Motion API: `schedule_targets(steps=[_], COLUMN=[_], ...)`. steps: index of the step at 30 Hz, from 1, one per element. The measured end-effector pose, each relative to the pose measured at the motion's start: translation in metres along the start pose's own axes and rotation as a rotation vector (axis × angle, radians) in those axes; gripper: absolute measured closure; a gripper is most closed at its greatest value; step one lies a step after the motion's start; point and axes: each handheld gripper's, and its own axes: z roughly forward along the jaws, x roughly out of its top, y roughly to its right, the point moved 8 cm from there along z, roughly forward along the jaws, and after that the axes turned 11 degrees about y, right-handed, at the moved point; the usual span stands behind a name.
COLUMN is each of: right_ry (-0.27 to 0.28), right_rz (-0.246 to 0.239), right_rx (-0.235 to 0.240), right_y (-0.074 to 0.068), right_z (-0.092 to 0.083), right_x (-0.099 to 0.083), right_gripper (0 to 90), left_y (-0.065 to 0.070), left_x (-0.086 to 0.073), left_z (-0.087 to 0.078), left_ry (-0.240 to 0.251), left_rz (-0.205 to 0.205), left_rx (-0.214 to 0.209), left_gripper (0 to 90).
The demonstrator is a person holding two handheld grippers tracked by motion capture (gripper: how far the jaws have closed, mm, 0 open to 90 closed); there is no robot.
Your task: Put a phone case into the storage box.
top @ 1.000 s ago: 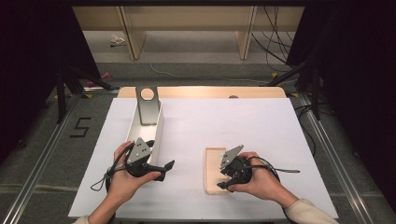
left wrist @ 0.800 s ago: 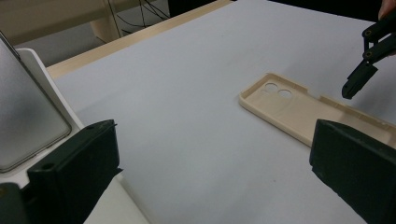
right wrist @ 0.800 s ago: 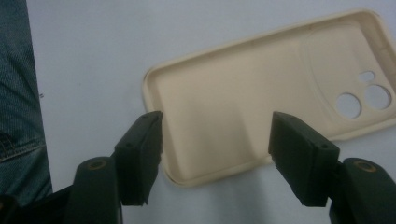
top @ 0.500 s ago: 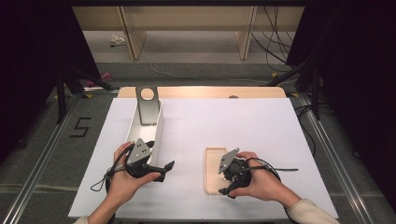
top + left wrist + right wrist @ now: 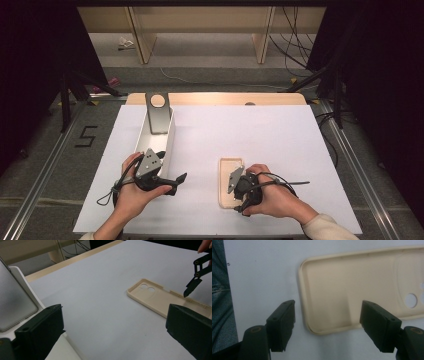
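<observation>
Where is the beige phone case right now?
The beige phone case lies open side up on the white table cover, right of centre in the high view, directly under the right gripper, well right of the white box.

High view overhead; gripper views close, sharing phone case [image 5: 230,182].

The right gripper [image 5: 239,187] covers the near end of the beige phone case [image 5: 227,167] in the high view, so that end's edge is hidden under the hand. In the right gripper view the case runs off the right edge, one camera hole cut short there, and its rim looks soft and blurred. In the left gripper view the near right finger [image 5: 190,332] blocks a corner of the case. The phone [image 5: 15,302] in the white box [image 5: 18,273] is cut off at the left edge, and the box's inside is out of sight. Blue fabric [image 5: 219,302] at the left edge of the right gripper view is too cropped to identify.
</observation>
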Motion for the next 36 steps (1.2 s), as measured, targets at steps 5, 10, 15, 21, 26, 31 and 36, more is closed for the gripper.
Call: schedule_targets(steps=[5, 10, 15, 21, 26, 31, 36], right_ry=[-0.027, -0.063, -0.089, -0.114, -0.120, -0.122, -0.132], right_rz=[-0.044, -0.063, -0.081, -0.102, -0.113, -0.129, -0.135], right_rx=[0.004, 0.009, 0.002, 0.002, 0.009, 0.016, 0.027], right_y=[-0.002, -0.005, -0.005, -0.005, -0.005, -0.006, -0.009], right_z=[0.004, 0.007, 0.010, 0.013, 0.014, 0.015, 0.015], right_x=[0.005, 0.004, 0.003, 0.004, 0.006, 0.007, 0.009], right_gripper=[30.7, 31.9, 34.8, 37.5, 42.5, 49.3, 57.6], left_y=[0.000, 0.000, 0.001, 0.001, 0.002, 0.002, 0.002], left_x=[-0.001, -0.001, -0.001, -0.001, -0.001, -0.001, -0.001], left_z=[0.000, 0.000, 0.001, 0.001, 0.001, 0.001, 0.001], left_ry=[0.000, -0.001, 0.000, -0.001, -0.004, -0.003, -0.003], left_rz=[-0.003, -0.002, -0.001, 0.002, 0.001, 0.001, 0.002], left_rx=[-0.001, -0.003, -0.004, -0.006, -0.009, -0.011, -0.013], left_gripper=[0.8, 0.9, 0.9, 0.9, 0.9, 0.9, 0.9])
